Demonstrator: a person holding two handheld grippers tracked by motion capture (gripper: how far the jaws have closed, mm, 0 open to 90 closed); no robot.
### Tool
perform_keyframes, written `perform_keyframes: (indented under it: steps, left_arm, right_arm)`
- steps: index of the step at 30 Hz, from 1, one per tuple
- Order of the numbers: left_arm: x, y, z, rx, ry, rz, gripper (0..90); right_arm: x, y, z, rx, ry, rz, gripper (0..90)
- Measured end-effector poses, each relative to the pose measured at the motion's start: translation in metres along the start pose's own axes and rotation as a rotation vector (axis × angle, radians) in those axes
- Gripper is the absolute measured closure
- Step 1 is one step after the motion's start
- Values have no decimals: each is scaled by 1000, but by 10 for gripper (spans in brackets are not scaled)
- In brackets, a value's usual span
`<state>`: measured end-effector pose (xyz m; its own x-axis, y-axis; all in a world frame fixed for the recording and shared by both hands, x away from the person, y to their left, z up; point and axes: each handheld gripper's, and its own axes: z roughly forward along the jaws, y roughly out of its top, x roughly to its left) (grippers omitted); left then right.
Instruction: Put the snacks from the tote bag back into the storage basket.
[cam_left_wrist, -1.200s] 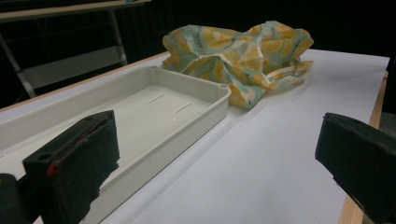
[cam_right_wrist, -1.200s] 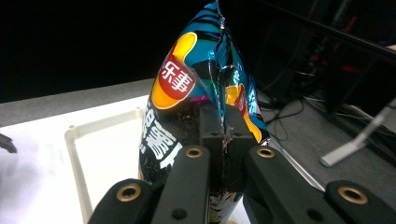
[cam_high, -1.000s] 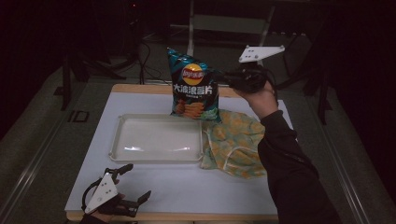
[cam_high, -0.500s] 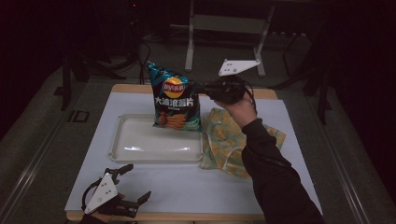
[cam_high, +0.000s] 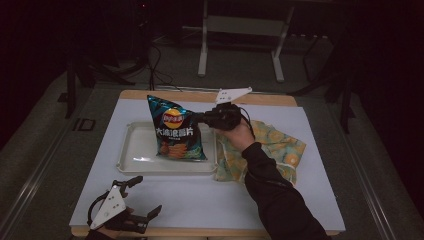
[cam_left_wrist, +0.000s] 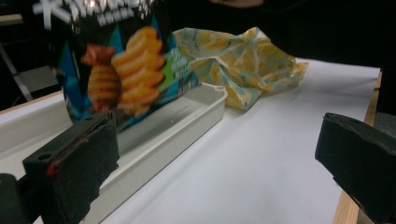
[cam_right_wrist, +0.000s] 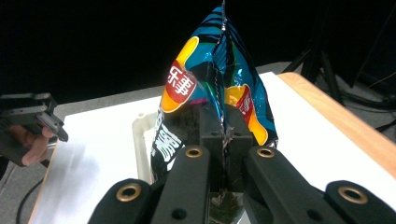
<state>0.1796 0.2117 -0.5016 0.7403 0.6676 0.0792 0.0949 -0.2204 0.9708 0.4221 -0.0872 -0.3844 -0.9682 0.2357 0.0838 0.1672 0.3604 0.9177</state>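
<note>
We see a glossy crisp bag (cam_high: 176, 134) in dark teal and black, bearing a red-and-yellow round logo, white lettering and pictures of golden ridged crisps. Beneath it lies a plain white plastic tray (cam_high: 131, 159). Beside the tray, a crumpled pale green cloth (cam_high: 280, 147) is patterned with yellow-orange citrus slices. The tabletop (cam_high: 210, 200) is white with a light wooden edge. Both sets of jaws are black.

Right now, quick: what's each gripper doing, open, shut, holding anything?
Left gripper: open, holding nothing, low at the table's near edge.
Right gripper: shut on the chip bag, pinching its side seam, bag upright over the white tray.
</note>
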Motion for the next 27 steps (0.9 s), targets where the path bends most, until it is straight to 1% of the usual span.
perform_keyframes:
  steps: [3,5,7,11,15,17,19,20,23,25,26,27]
  left_arm:
    - [0,0,0,3,0,4,1]
    - [0,0,0,3,0,3,2]
    - [0,0,0,1,-2,0,1]
    - [0,0,0,2,-5,2,2]
    - [0,0,1,6,-7,3,1]
    - [0,0,1,7,-7,4,1]
    - [0,0,1,7,-8,3,1]
    - [0,0,1,8,-7,3,1]
    - [0,0,2,9,-9,3,2]
    - [0,-1,2,13,-9,6,1]
    - [0,-1,2,15,-10,6,2]
    - [0,-1,2,15,-11,6,2]
  right_arm:
    - [-1,-9,10,13,16,15,897]
    - [-2,-12,13,16,17,20,897]
    - [-4,-19,21,26,33,32,897]
    - [-7,-26,24,23,61,61,897]
    - [-8,-31,27,48,59,63,897]
    - [-8,-31,29,77,38,56,896]
    - [-10,-32,30,94,17,56,896]
    - [-11,-32,32,109,-3,63,896]
    - [-15,-34,36,128,-30,85,895]
    - [-16,-35,37,133,-35,89,895]
    - [-18,-36,40,139,-48,97,894]
    - [-19,-37,41,142,-51,101,894]
